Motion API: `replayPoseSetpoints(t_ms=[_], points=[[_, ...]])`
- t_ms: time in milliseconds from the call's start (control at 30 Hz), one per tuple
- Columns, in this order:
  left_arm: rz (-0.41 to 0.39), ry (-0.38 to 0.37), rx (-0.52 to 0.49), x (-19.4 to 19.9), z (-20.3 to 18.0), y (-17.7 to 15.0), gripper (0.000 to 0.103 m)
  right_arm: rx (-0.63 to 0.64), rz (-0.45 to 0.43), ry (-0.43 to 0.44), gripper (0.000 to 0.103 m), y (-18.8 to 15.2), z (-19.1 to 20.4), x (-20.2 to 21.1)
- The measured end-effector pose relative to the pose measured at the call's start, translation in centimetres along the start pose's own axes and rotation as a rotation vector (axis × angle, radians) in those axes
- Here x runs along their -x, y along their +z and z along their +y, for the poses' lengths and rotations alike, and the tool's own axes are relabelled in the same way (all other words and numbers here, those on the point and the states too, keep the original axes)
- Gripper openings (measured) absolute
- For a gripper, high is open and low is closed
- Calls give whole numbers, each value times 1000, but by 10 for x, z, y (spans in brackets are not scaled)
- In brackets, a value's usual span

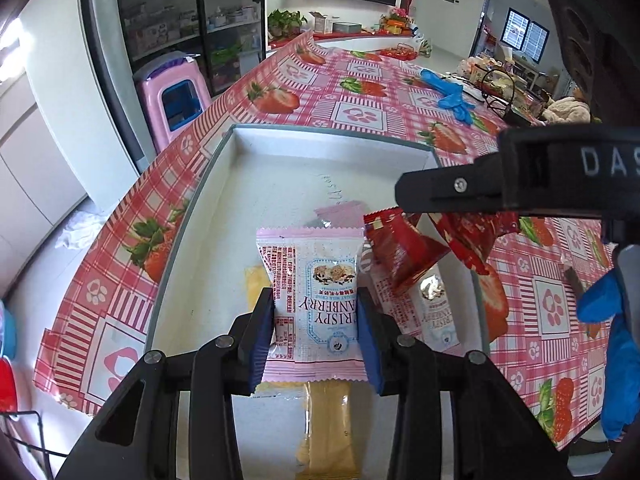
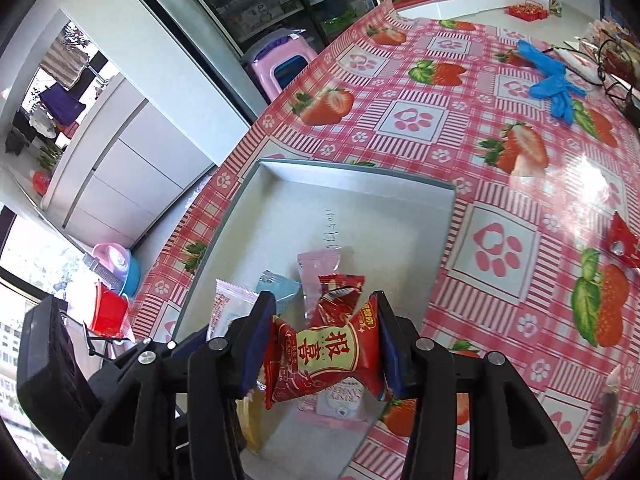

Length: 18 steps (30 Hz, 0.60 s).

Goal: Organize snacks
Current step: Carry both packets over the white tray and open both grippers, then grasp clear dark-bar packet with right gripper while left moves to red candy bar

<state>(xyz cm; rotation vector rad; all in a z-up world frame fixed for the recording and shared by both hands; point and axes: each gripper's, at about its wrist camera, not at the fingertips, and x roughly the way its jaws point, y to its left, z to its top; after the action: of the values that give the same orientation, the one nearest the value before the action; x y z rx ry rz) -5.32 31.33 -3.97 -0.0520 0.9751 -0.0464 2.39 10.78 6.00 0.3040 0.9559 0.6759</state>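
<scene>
Left wrist view: left gripper (image 1: 316,320) had its fingers (image 1: 260,332) on both sides of a pink-and-white cranberry crisp packet (image 1: 320,300), blue pads touching its long edges, so pinching it. Packet sat over the white tray (image 1: 192,240), above a yellow packet (image 1: 326,428) lying on the tray floor. A second cranberry packet (image 1: 436,312) lay just to the right, near the tray's right wall. Red wrapper (image 1: 404,256) hung over that spot, held by the right gripper (image 1: 448,216) coming in from the right edge; only one finger (image 1: 448,192) was clear in this view. Blue-gloved hand (image 1: 616,344) at far right. Tray rested on the worktop (image 1: 360,112) with its strawberry-check cloth; a loose blue glove (image 1: 452,96) lay well behind the tray.

Right wrist view: right gripper (image 2: 326,340) fingers (image 2: 390,344) pinched a red candy packet (image 2: 328,360) with yellow label, pads against both ends. It hovered above the tray's (image 2: 360,208) near end. Under and behind it in the tray: another red packet (image 2: 340,292), a pink one (image 2: 316,272), a light blue one (image 2: 278,286), a white-pink one (image 2: 228,308). One more red wrapper (image 2: 622,240) lay on the cloth well right of the tray
</scene>
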Motion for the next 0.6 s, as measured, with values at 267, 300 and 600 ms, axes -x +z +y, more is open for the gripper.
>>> replayPoseSetpoints(t_ms=[267, 300, 600], points=[[-14, 0, 10, 9, 2, 0, 79, -42, 16, -10, 91, 2, -8, -5], [-15, -3, 9, 10, 0, 2, 79, -50, 14, -16, 91, 1, -13, -2], [-24, -42, -73, 21, -45, 8, 80, -160, -26, -120, 91, -20, -84, 40]])
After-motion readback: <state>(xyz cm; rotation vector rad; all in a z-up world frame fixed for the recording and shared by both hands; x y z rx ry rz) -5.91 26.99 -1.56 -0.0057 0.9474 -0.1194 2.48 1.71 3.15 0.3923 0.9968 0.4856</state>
